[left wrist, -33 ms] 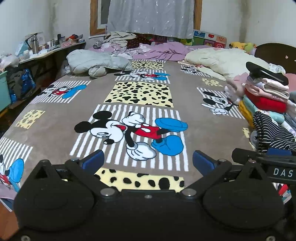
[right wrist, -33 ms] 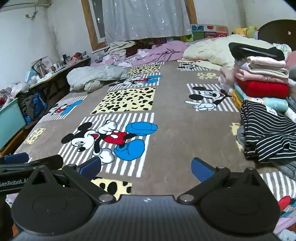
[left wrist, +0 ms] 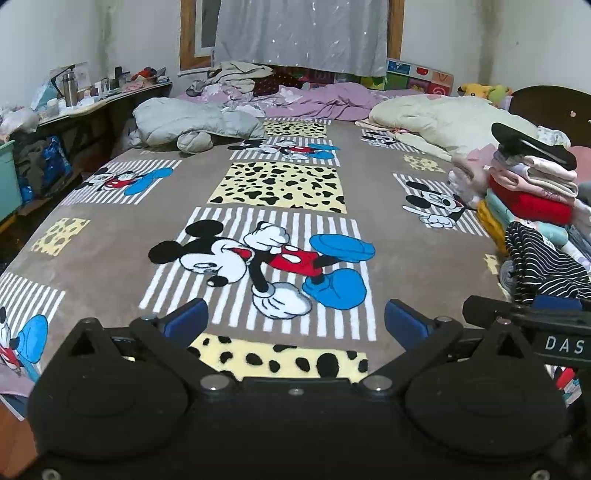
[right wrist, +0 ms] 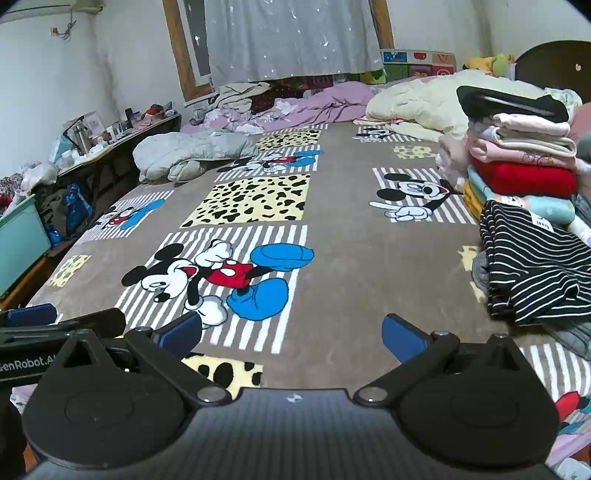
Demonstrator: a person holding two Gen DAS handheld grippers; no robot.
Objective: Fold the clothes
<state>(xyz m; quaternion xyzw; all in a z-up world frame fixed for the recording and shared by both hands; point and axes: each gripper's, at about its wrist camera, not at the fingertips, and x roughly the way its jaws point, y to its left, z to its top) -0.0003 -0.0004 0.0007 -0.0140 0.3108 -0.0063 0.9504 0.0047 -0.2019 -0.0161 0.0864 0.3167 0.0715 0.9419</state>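
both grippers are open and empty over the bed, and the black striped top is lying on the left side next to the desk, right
Not quite. Both the left gripper and right gripper are open and empty, but the black striped top lies on the right side, in front of the folded clothes stack. The right wrist view shows it best.

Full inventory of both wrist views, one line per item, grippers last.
blanket: one, brown with cartoon mouse panels, covers the bed
stack of folded clothes: one, pink, cream, red, teal, right edge of bed
black hat: one, on top of the stack
striped garment: one, black and white, in front of the stack
grey padded jacket: one, crumpled, far left of bed
cream duvet: one, far right
purple bedding: one, far end
curtain: one, grey, over the window
cluttered desk: one, left wall
left gripper: open, empty
right gripper: open, empty
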